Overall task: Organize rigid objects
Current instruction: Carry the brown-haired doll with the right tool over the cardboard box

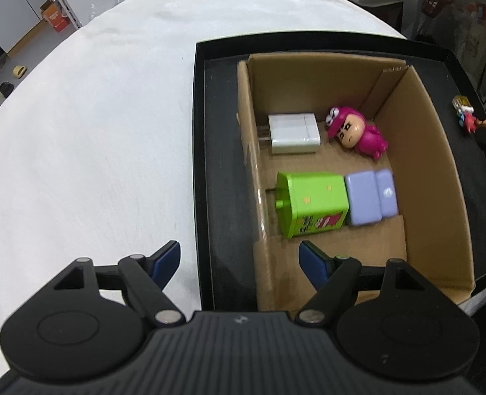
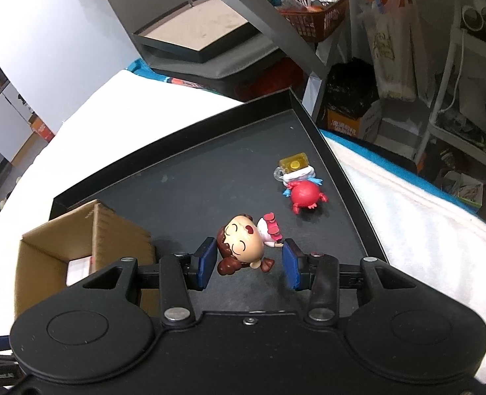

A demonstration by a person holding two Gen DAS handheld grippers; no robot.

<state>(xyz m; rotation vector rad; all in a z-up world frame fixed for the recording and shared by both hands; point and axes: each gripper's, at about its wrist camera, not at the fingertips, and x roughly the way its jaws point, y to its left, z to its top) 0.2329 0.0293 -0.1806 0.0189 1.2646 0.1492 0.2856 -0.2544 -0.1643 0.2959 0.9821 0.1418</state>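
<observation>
The right claw (image 2: 249, 261) is clamped on a small plastic doll with a large beige head and brown hair (image 2: 243, 247), held over the flat black tray (image 2: 190, 177). A round red figurine with a yellow block (image 2: 300, 186) lies near the tray's right edge. The left claw (image 1: 239, 263) stands apart and empty over the near wall of the brown cardboard box (image 1: 427, 151). In the box lie a white charger (image 1: 294, 133), a pink-suited doll (image 1: 356, 131), a green cube plug (image 1: 312, 202) and a lilac block (image 1: 371, 197).

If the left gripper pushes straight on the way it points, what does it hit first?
Probably the brown cardboard box's left wall; the open left gripper straddles it. Depth is unclear, and the black tray's floor lies alongside.
</observation>
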